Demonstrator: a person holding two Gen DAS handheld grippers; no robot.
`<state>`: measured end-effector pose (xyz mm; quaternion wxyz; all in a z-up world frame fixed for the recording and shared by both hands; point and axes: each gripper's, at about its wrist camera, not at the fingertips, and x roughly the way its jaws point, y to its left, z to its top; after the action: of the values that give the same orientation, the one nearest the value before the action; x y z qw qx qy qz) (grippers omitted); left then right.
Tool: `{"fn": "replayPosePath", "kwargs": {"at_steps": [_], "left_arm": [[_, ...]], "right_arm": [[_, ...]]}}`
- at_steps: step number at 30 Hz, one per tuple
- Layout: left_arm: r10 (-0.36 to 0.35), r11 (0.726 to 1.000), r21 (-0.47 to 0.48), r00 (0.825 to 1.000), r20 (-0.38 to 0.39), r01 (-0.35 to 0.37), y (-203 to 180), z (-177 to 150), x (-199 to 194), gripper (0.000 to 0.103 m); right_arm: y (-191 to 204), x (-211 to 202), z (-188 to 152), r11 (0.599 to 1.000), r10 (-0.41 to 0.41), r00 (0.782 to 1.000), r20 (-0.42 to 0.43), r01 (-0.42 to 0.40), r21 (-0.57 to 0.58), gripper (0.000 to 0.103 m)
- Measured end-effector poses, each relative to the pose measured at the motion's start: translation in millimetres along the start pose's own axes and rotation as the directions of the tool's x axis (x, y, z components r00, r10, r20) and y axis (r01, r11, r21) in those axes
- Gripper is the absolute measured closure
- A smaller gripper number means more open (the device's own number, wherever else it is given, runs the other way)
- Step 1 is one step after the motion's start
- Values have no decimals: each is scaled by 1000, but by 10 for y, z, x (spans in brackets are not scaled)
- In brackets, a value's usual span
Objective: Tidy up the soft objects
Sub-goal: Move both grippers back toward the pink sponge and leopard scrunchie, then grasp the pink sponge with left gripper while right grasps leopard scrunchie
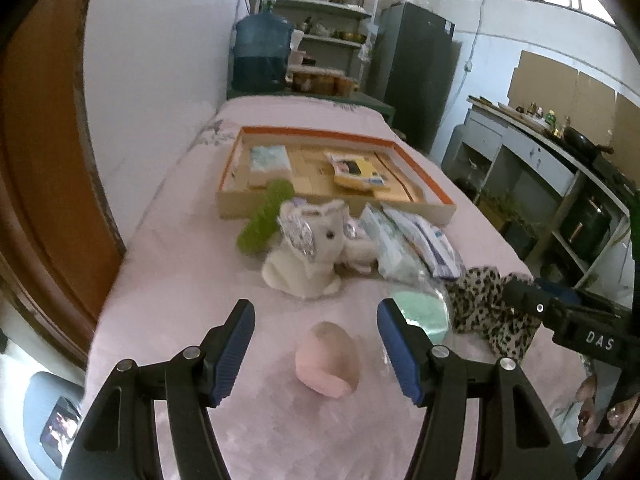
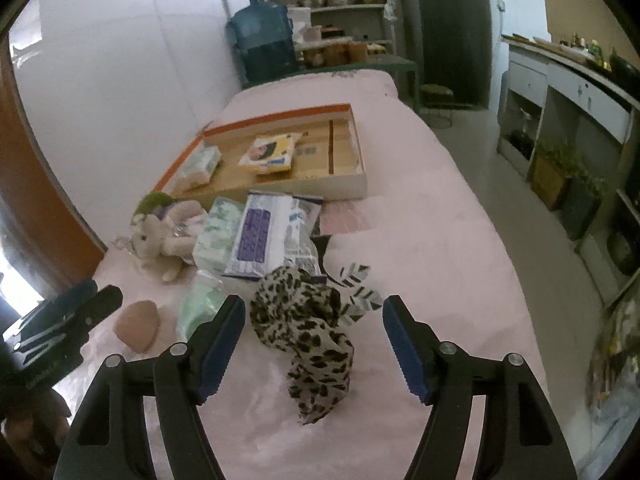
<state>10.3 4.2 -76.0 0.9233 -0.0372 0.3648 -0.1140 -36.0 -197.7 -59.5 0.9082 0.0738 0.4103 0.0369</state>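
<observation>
Left hand-held gripper hangs low over the pink bed with its blue-padded fingers spread wide and nothing between them but air; a pink sponge lies on the bedcover in the gap, touching neither finger. Right hand-held gripper is likewise wide open and holds nothing, its fingers standing either side of a crumpled leopard-print cloth that rests on the cover without touching them. Just beyond the cloth lies a small black-and-white patterned scrap. Between the sponge and the cloth sits a pale green item in a clear bag.

Farther back is a cluster: a white plush toy sitting upright, a green fuzzy piece leaning behind it against the box wall, and beside the toy several soft packets, one with purple print, lying overlapped.

Behind them a shallow cardboard box with an orange rim sits on the bed. Inside it are a pale blue tissue pack at the left and a yellow packet near the middle.

Past the foot of the bed stand a large blue water jug, shelves and a dark fridge.
</observation>
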Motion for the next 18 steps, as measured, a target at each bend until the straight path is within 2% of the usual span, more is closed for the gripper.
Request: {"fn": "replayPosePath", "kwargs": {"at_steps": [16, 18], "left_arm": [[3, 1000, -12, 997, -82, -4, 22, -190, 301, 40], [2, 1000, -18, 996, -88, -4, 40, -206, 325, 44]], "right_arm": [[-105, 234, -80, 1000, -2, 998, -55, 3, 23, 30], [-98, 251, -91, 1000, -5, 998, -58, 7, 20, 29]]}}
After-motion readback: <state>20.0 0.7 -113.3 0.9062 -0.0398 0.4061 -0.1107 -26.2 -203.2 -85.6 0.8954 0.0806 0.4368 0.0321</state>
